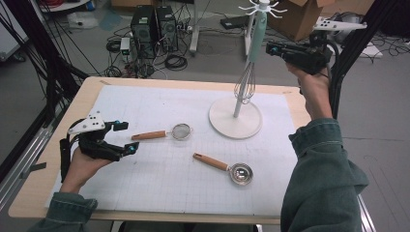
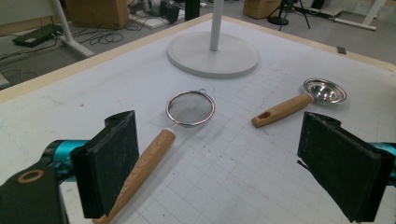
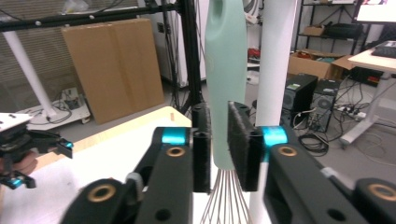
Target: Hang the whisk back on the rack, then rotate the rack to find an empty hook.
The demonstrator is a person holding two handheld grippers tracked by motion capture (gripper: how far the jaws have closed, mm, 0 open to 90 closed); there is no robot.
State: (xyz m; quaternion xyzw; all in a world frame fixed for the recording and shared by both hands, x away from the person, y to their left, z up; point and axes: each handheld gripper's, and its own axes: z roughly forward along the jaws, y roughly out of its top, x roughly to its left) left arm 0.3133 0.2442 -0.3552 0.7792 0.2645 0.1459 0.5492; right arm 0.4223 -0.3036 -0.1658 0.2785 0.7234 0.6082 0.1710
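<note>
The whisk [image 1: 250, 63], with its mint-green handle up and wires down, hangs beside the pole of the white stand [image 1: 235, 118] at the far right of the table [image 1: 58, 140], and the right gripper [image 3: 218, 144] is clenched on the lower part of that handle. Nearer and to the left, a small mesh strainer [image 1: 169, 132] and a wooden-handled metal scoop [image 1: 227, 168] lie flat on the white gridded mat [image 1: 159, 179]. At the near left the left gripper [image 2: 219, 163] hovers released, its jaws wide apart, just short of the strainer's handle.

The whisk [image 3: 225, 84] handle's top and wire ends run off the frame.
</note>
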